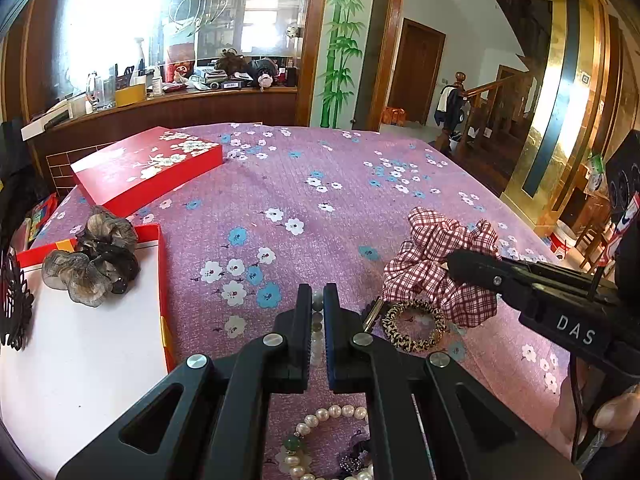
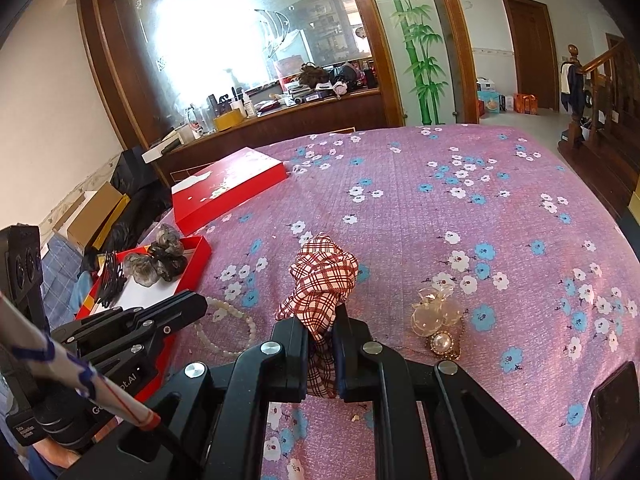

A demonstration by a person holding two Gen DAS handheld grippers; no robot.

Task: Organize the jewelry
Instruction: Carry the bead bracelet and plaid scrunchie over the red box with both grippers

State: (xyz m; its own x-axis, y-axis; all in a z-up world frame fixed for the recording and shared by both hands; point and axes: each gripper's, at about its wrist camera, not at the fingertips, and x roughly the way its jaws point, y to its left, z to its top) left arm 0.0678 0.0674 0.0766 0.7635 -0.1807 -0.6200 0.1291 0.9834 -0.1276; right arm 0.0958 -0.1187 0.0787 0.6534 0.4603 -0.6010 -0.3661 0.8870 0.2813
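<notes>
Red-and-white plaid scrunchie [image 2: 322,280] sits pinched in the closed right tool [image 2: 323,344], lifted above the purple floral cloth covering the bench [image 2: 460,216]. The left tool [image 1: 318,320] is clamped on a pale bead bracelet [image 1: 317,332] lying on the cloth. Just beside it lies a leopard-print hair tie [image 1: 414,330]. A dark organza scrunchie [image 1: 94,260] rests in the open red box [image 1: 162,280] at left, with the lid [image 1: 148,164] behind.

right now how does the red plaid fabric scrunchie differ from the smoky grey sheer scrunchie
The red plaid fabric scrunchie is opaque checked cloth, pinched in the right gripper; the smoky grey sheer scrunchie is translucent, unpatterned and free. The plaid one is over the purple floral cloth; the grey one lies in the open red box. Both are ruffled hair ties.
</notes>
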